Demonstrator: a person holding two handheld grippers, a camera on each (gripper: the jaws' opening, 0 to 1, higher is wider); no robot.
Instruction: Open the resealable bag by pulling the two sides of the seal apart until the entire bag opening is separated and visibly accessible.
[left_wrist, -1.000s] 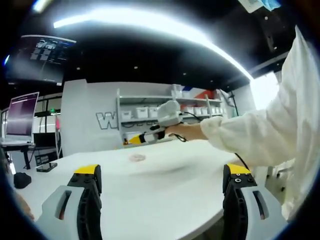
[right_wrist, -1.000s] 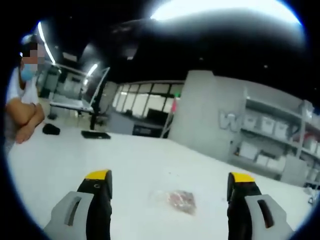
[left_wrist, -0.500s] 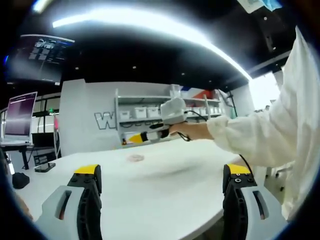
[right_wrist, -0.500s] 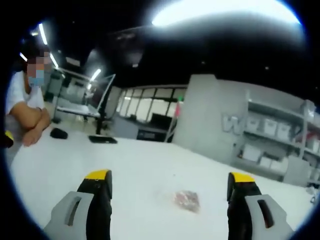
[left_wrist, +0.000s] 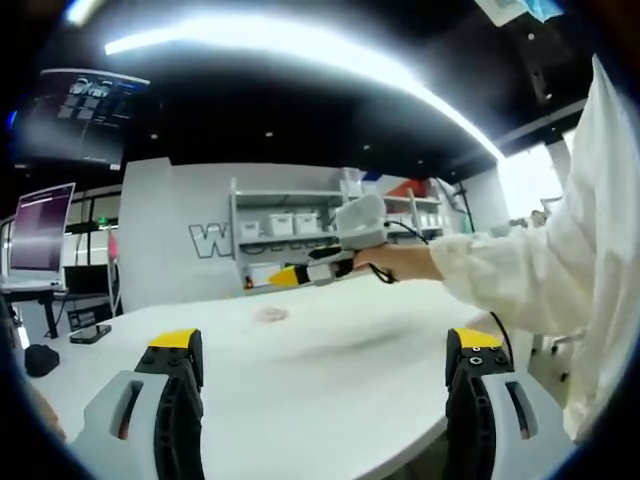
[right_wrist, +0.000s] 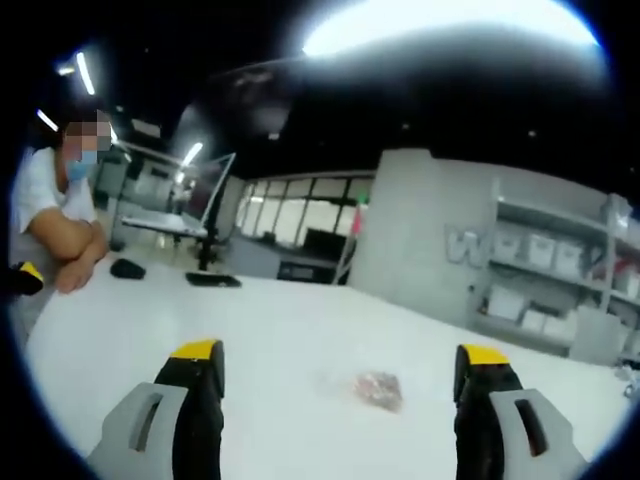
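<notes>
The left gripper (left_wrist: 318, 372) is wide and empty above the worktop (left_wrist: 330, 370); the bag (right_wrist: 378, 389) lies flat, well ahead of the wide, empty right gripper (right_wrist: 337, 380). Flat plastic may slide when pinched, spoiling the grip on the seal.

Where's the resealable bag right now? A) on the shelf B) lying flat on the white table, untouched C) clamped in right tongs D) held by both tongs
B: the bag lies on the white table, ahead of the open right tongs, nothing touching it.
</notes>
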